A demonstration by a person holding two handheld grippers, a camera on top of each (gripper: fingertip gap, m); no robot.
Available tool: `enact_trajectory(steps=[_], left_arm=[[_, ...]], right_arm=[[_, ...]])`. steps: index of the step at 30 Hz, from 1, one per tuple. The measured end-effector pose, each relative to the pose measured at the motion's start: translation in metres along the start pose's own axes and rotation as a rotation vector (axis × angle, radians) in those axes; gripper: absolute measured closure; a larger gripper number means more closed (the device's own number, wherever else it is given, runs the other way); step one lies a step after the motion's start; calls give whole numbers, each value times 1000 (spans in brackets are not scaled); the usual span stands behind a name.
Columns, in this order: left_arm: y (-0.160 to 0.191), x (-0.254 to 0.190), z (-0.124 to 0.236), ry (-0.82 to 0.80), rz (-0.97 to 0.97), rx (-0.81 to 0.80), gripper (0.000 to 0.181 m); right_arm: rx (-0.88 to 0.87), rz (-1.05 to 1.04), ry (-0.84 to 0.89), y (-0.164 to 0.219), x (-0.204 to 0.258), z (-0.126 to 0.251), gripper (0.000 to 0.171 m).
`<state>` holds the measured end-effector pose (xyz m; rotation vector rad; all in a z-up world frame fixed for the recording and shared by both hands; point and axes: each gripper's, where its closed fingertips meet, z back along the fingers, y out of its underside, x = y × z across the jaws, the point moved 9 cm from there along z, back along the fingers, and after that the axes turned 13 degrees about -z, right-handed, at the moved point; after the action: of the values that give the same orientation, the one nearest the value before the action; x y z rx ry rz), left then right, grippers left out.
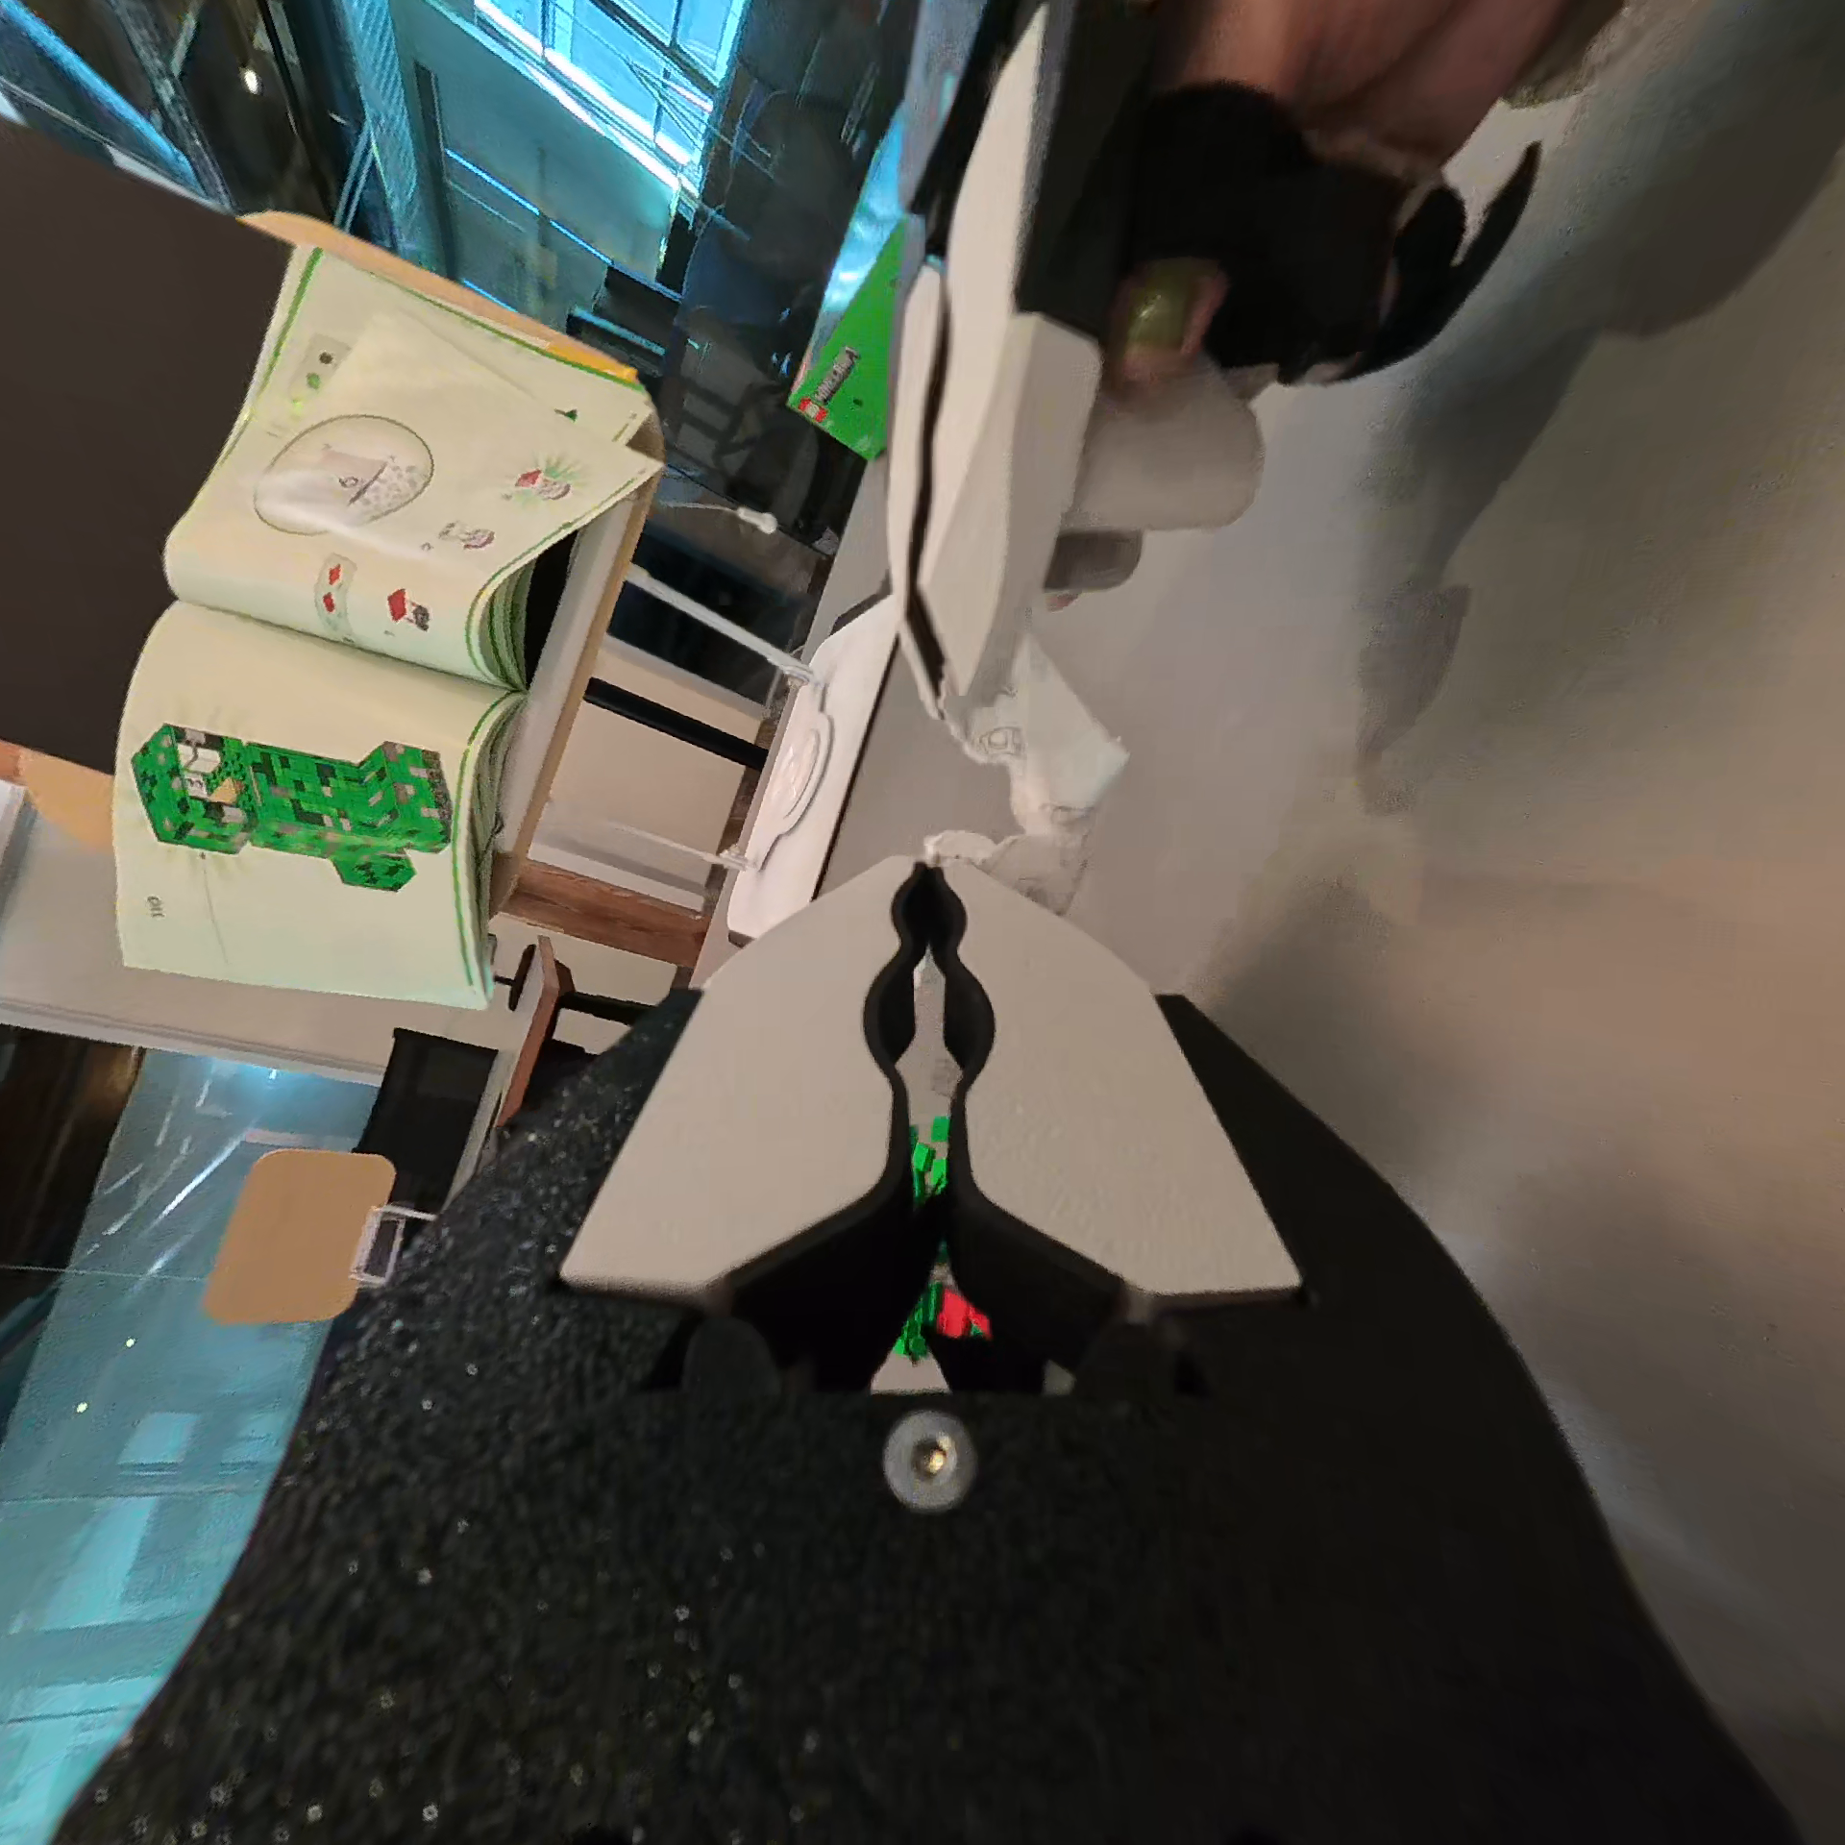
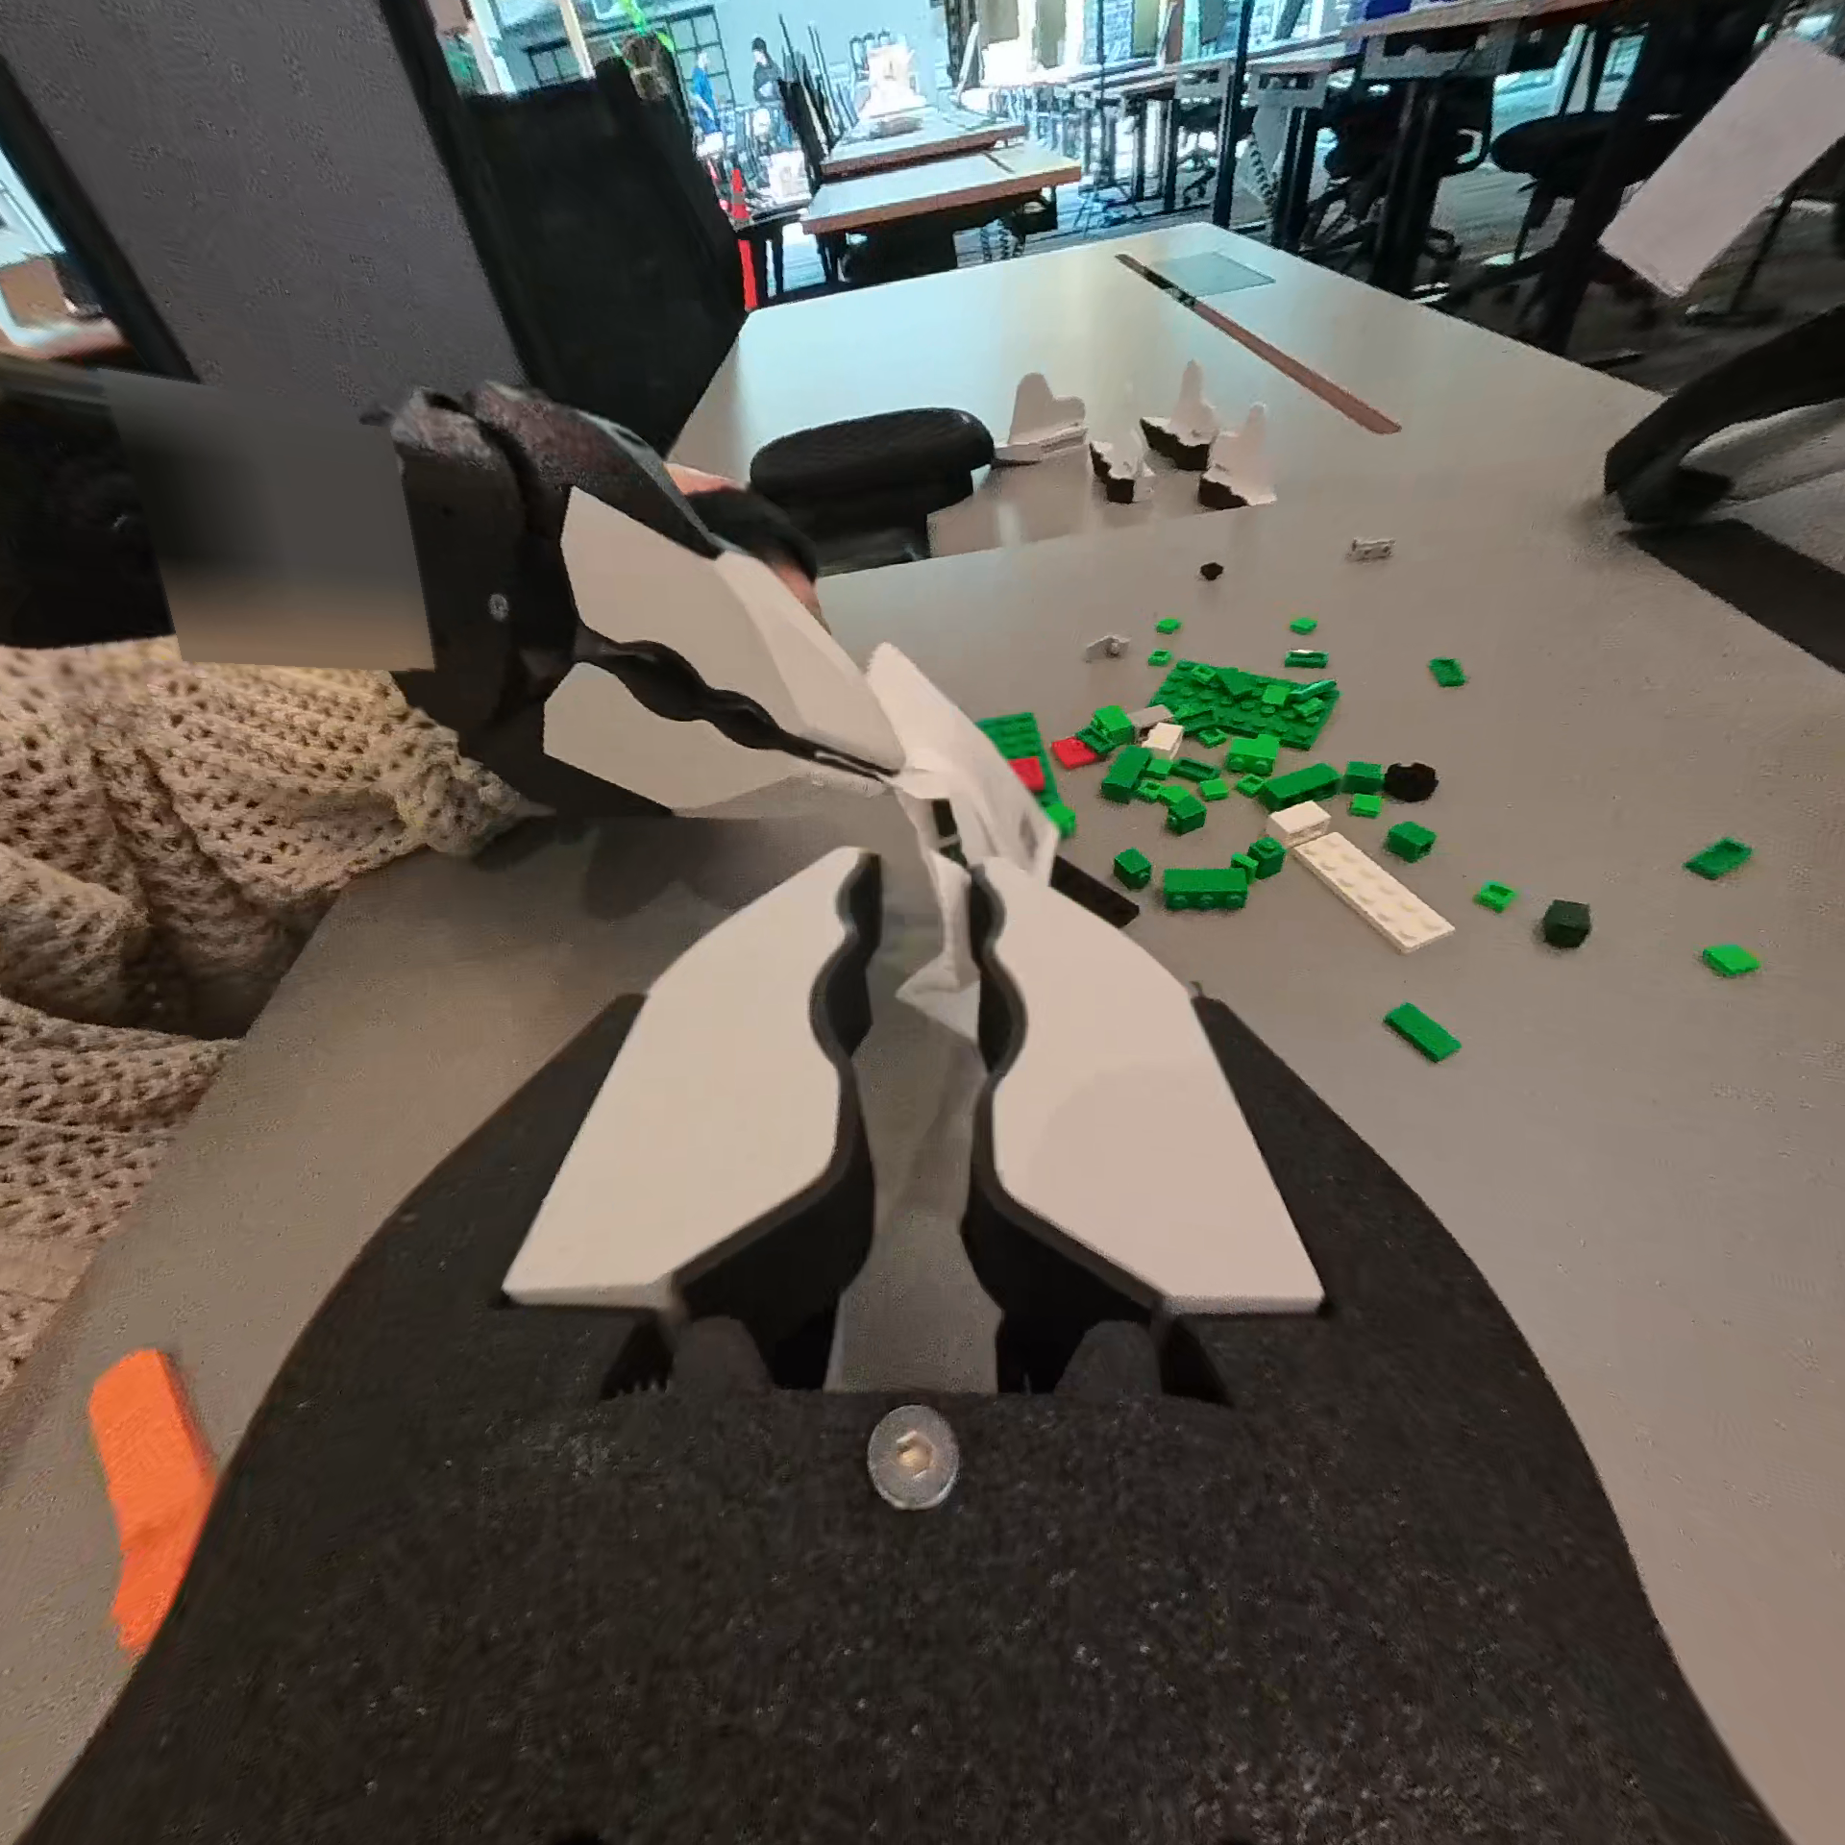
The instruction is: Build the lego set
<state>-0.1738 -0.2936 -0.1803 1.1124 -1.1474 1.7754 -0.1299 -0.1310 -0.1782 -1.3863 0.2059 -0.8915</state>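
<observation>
My grey worktop (image 2: 1498, 559) spreads ahead of me, and a cream knitted sleeve (image 2: 150, 849) lies along its near left edge. On the left side in my left wrist view an open instruction booklet (image 1: 329, 639) stands propped up, showing a green block figure on one page. A green box (image 1: 849, 369) sits farther back behind it. A loose scatter of lego pieces (image 2: 1248, 759) lies on the worktop to the right of both tools, mostly green, with a long white plate (image 2: 1373, 892), a red piece (image 2: 1073, 752) and a few black ones among them. An orange tool (image 2: 150, 1488) lies at the near left edge.

A crumpled white paper bag (image 2: 958, 789) hangs in the air between my two tools, above the worktop and just left of the pieces. My left gripper (image 2: 879, 774) comes in from the left, tilted downward, its jaws pressed together on the bag's upper edge. My right gripper (image 2: 923, 894) points forward and slightly up, its jaws a little apart; whether they grip the bag's lower end between them, I cannot tell. A hand (image 1: 1178, 329) in a black fingerless glove holds the right tool.
</observation>
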Motion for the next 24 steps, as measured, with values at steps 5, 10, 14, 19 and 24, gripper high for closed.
enact_trajectory(steps=[5,10,14,19,24], left_arm=[[8,19,13,-40,112,-43,181],[13,55,33,-140,207,-167,181],[0,67,46,-211,58,-231,181],[-14,50,51,-145,-205,-284,181],[-7,32,51,-102,-267,-285,181]], right_arm=[[-15,-184,-102,-2,-16,12,123],[-135,-706,-417,-1,-33,11,127],[-194,-1071,-697,-4,-39,-6,129],[63,-1181,-852,-9,-29,-31,113],[193,-1156,-871,-13,-28,-54,163]])
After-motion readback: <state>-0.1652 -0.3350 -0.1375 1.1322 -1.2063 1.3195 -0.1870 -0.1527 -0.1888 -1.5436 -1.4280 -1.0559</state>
